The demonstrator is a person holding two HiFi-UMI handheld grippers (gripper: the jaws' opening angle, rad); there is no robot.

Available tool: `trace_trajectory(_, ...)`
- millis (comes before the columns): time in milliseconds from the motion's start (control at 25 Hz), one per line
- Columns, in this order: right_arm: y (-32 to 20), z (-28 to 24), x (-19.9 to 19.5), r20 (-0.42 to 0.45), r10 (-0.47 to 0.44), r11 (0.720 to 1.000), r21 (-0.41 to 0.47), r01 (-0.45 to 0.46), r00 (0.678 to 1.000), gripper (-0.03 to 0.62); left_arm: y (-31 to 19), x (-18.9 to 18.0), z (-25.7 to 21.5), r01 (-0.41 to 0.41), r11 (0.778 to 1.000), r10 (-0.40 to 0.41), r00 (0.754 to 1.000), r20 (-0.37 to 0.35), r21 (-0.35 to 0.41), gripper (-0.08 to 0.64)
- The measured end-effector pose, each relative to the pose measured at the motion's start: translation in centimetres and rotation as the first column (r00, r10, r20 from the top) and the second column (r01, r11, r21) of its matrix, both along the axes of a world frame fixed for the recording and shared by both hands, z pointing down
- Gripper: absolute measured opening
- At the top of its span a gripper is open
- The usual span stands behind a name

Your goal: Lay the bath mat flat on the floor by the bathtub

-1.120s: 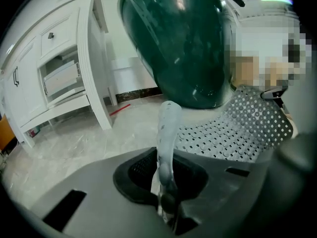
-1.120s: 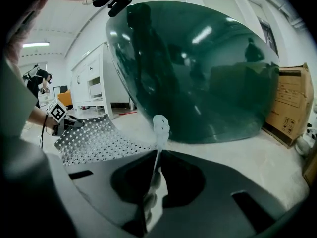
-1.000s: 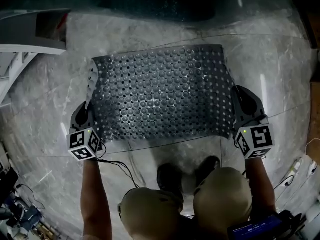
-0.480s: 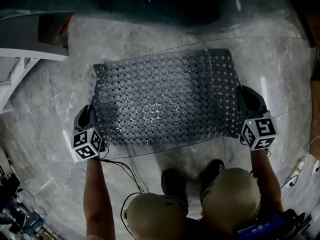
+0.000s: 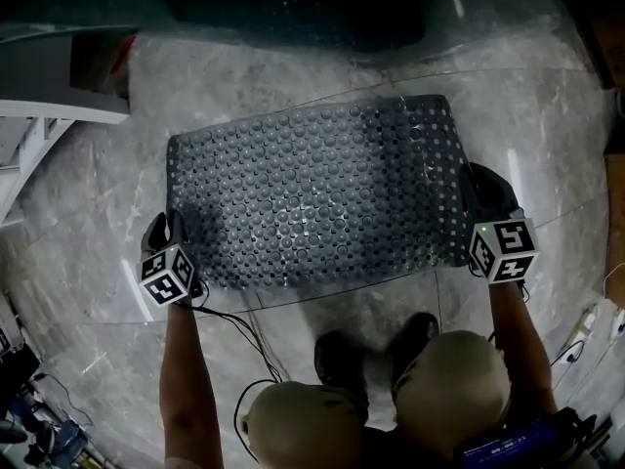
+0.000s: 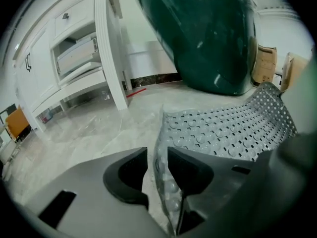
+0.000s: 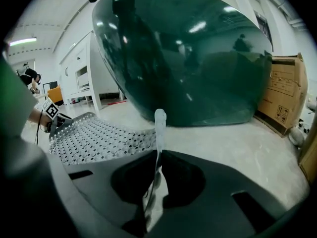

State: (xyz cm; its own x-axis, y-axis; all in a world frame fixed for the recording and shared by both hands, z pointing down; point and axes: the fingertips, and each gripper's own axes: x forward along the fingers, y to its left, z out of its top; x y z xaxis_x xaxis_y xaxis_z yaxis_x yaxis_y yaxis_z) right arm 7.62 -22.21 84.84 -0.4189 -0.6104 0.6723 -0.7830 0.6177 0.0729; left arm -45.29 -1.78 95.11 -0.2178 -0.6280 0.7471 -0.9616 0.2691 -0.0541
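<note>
Jaws, left gripper [image 6: 157, 158]: opening, with a gap beside the left pad; the bath mat's [image 5: 312, 189] short edge stands upright between them, not squeezed.
Jaws, right gripper [image 7: 157, 168]: pressed together on the mat's opposite short edge, which rises thin and pale above the pads.
Positions, head view: left gripper at the mat's 8 o'clock corner, right gripper at its 4 o'clock side.
Bath mat: dark grey, studded and perforated, spread wide between the two grippers over the floor [image 5: 547, 96]; both short ends turn up where the grippers meet them.
Bathtub [image 5: 293, 8]: dark green and glossy, at 12 o'clock of the mat, near its far long edge but apart.
Floor: pale veined marble.
Cabinet [image 6: 74, 48]: white, at 10 o'clock.
Cardboard box [image 7: 285, 93]: at 3 o'clock in the right gripper view, beside the tub.
</note>
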Motion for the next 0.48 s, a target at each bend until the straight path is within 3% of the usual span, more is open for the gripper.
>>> trace_trajectory(240,-0.2,0.6,0.6,-0.018,0.015,1.000,-0.015,-0.015,1.000,0.032,1.5,-0.7,0.3,0.038,0.999,-0.038,0.999,-0.009,-0.019,0.152)
trace_trajectory(480,-0.4,1.3,2.2,-0.037,0.064,0.997,-0.039,-0.065,0.997,0.055,1.2,-1.4,-2.8,0.080,0.995,-0.082,0.996,0.035,0.052,0.152)
